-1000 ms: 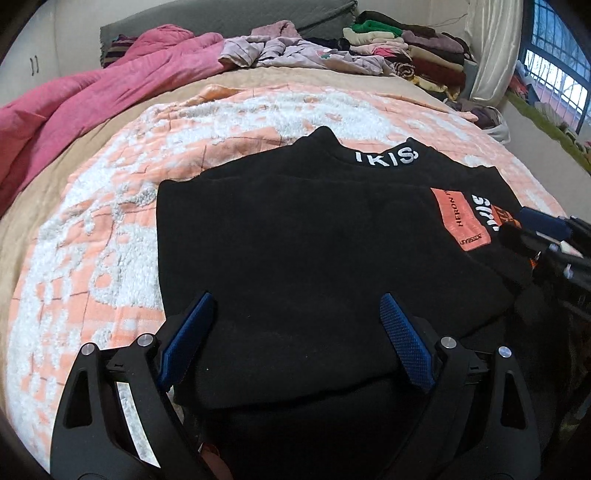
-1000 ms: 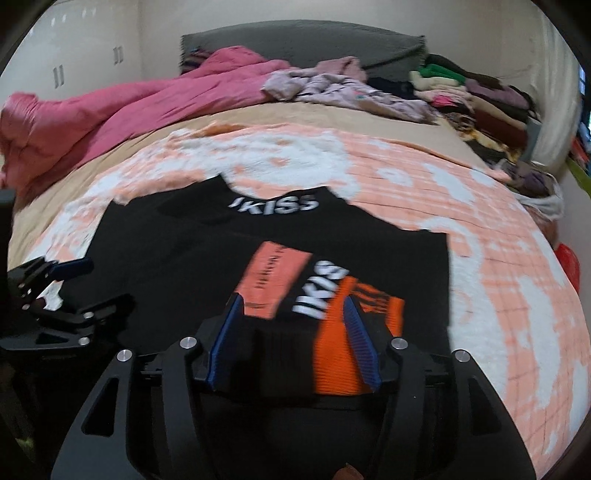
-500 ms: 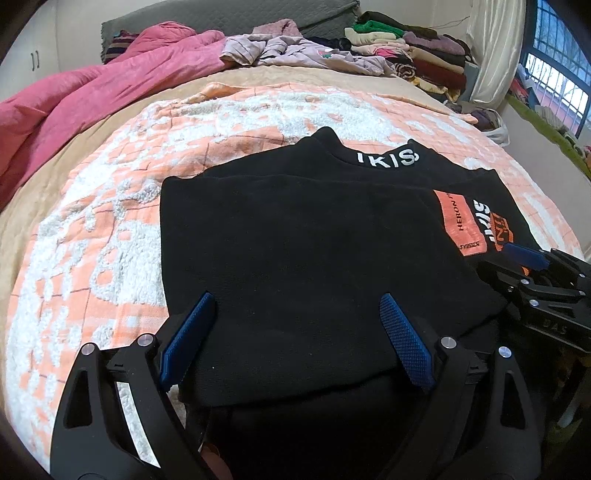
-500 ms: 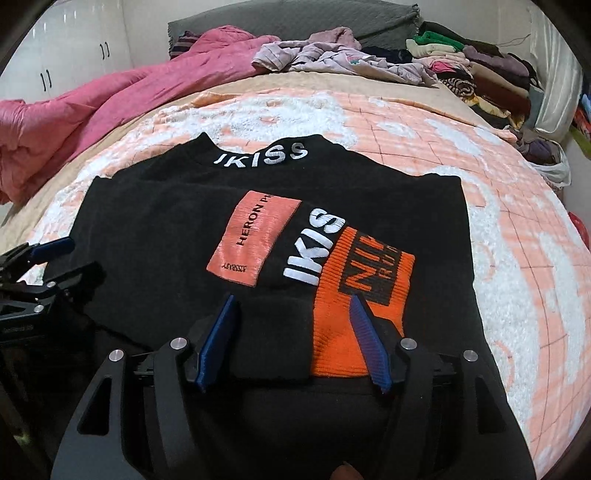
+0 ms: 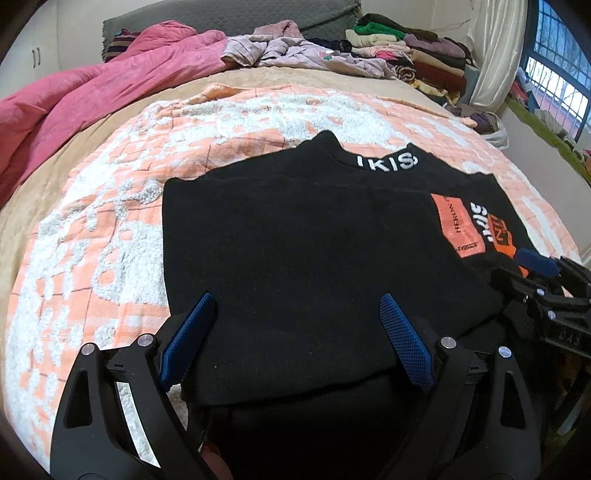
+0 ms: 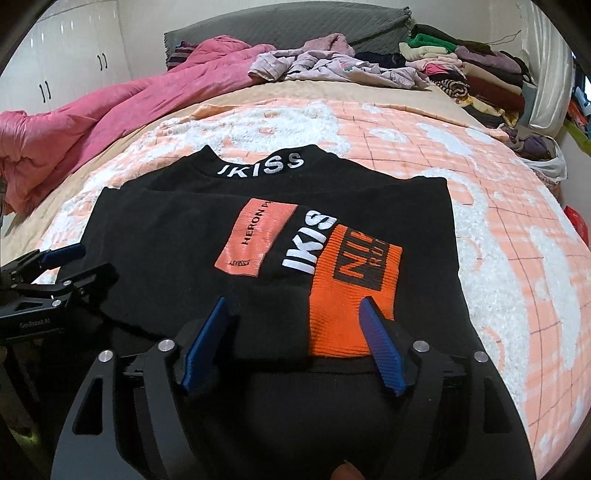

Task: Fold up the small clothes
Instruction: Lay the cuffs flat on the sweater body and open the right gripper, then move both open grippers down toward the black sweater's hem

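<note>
Sweater: black knit sweater (image 6: 177, 236) lies flat on the bed blanket (image 6: 517, 229), collar twd the headboard, hem twd me. White "IKISS" lettering on the collar.
Folds: L side already folded in over the body; a sleeve w/ orange cuff (image 6: 354, 291) lies across the front on my R side, cuff end twd me.
Patches: coral label (image 6: 255, 240) reading "HERON P…" just beside white "IKIS" letters on the sleeve; rest of the text hidden by the fold.
My L gripper (image 5: 297, 332): jaws wide, blue pads either side of the folded L panel near the hem. Pads don't press the cloth, nothing gripped.
My R gripper (image 6: 293, 328): jaws opening, fairly wide now. Black sleeve end + orange cuff sit between the blue pads (image 6: 203, 347) but pads aren't pinching them; R pad just beside the cuff's edge, can't tell if it brushes it.
Both grippers: side by side at the near hem, each visible at the edge of the other's cam.
Blanket: orange/white fluffy check pattern, over a tan sheet (image 5: 258, 79).
Far end of bed: pink duvet (image 5: 92, 92) bunched on the L, pale lilac clothes (image 5: 295, 51) crumpled in the mid, stack of folded clothes (image 6: 480, 74) on the R, all well apart from the sweater.
Room: grey headboard (image 6: 295, 22), white wardrobe doors (image 6: 66, 55) on L, curtain + window (image 5: 554, 74) on R.
Me: bit of a fingertip (image 6: 345, 470) at the bottom edge of R cam.
</note>
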### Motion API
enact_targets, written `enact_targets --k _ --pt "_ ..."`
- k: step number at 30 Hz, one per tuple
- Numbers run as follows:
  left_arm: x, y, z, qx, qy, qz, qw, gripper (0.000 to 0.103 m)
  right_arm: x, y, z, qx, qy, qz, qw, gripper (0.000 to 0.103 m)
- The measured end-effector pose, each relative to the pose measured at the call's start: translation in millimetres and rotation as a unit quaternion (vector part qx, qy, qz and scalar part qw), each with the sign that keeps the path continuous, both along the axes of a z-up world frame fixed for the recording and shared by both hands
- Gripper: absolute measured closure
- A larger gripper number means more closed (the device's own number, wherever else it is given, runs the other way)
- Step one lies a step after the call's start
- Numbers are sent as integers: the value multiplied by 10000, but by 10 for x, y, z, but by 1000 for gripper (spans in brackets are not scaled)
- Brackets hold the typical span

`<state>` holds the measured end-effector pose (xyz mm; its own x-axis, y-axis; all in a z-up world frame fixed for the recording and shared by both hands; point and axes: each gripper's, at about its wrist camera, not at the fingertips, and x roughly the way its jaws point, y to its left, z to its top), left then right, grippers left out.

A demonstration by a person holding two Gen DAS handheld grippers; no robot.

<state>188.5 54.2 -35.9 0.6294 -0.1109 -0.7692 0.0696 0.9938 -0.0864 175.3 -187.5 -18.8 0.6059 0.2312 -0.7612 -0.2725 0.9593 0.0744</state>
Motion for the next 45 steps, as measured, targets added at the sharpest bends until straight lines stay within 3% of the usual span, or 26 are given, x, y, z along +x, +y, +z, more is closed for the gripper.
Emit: enact_targets --k 16,21,26,45 --pt "-103 138 241 -371 -304 209 9986 16 -70 -58 115 -16 -227 -120 9997 6" --pt "-132 169 317 -340 -405 314 9981 10 -99 -55 170 28 -341 -41 9994 5" --pt "-160 231 367 -478 -406 439 9971 10 -150 -88 274 33 -499 -70 9987 5" --pt "-535 264 757 -278 -802 480 9952 10 -490 -241 708 165 -863 -166 9960 5"
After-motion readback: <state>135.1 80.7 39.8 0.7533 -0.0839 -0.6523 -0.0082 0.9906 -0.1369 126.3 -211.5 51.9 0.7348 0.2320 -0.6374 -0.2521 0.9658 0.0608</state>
